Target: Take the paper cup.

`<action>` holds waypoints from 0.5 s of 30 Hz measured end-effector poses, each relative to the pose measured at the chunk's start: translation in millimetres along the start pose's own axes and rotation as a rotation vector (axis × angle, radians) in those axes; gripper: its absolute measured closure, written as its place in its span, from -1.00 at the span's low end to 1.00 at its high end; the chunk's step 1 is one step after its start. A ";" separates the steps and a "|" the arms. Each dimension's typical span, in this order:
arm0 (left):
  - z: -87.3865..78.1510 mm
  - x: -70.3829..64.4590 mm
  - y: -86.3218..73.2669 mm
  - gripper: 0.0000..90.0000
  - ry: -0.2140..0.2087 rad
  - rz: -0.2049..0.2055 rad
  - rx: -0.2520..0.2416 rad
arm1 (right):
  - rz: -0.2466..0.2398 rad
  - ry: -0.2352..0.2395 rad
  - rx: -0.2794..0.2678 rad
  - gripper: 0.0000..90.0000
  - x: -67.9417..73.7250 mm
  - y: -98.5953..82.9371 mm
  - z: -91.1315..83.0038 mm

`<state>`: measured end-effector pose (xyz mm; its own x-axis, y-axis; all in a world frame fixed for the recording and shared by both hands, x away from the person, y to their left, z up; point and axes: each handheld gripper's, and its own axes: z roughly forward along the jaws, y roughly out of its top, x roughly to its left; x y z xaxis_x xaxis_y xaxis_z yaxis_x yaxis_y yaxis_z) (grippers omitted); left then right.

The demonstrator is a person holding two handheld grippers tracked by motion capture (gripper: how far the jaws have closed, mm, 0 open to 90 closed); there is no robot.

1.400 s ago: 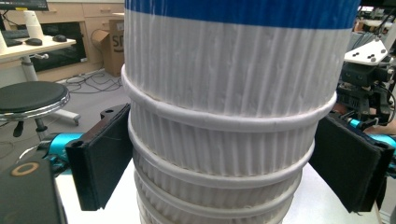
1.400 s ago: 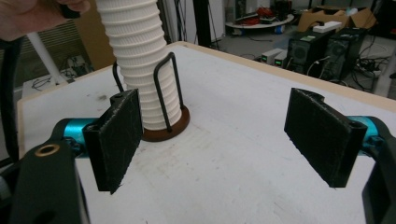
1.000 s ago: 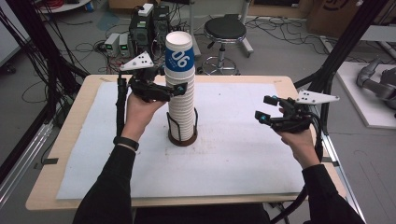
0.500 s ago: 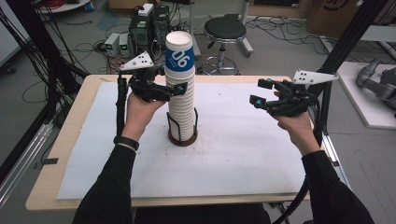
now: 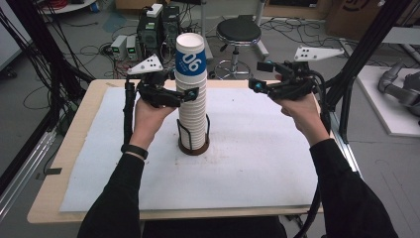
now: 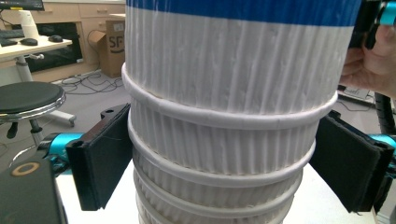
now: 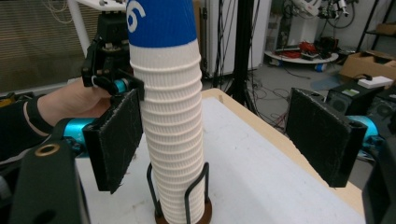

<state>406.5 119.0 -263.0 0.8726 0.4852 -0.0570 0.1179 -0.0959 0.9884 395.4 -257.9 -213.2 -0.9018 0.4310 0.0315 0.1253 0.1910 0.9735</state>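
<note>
- A tall stack of ribbed white paper cups (image 5: 192, 106) is seen near the middle of the white mat (image 5: 257, 163), standing upright in a black wire holder (image 5: 193, 141) on a round brown base.
- The topmost cup (image 5: 190, 53) is marked by a blue band with white numerals.
- The left gripper (image 5: 184, 95) is held at 9 o'clock of the stack, just below the blue band; its jaws are set around the stack, one pad on each side, close against the rims, though a firm clasp cannot be told.
- The right gripper (image 5: 253, 83) is held in the air at 3 o'clock of the stack, well apart from it, with jaws spread wide and nothing between them.
</note>
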 end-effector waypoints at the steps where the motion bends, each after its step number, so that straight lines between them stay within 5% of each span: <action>1: 0.2 0.1 0.0 -0.73 0.000 -0.001 -0.001 | 0.000 0.000 0.000 -0.56 0.0 0.0 0.0; 15: 0.4 0.5 0.1 -0.73 -0.004 -0.003 0.002 | -0.032 0.057 -0.002 -0.56 8.1 43.4 38.0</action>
<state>407.2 118.9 -263.0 0.8741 0.4820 -0.0602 0.1213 -0.0965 0.9879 409.3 -212.6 -179.4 -0.9273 0.3740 0.0130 0.0951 0.2020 0.9748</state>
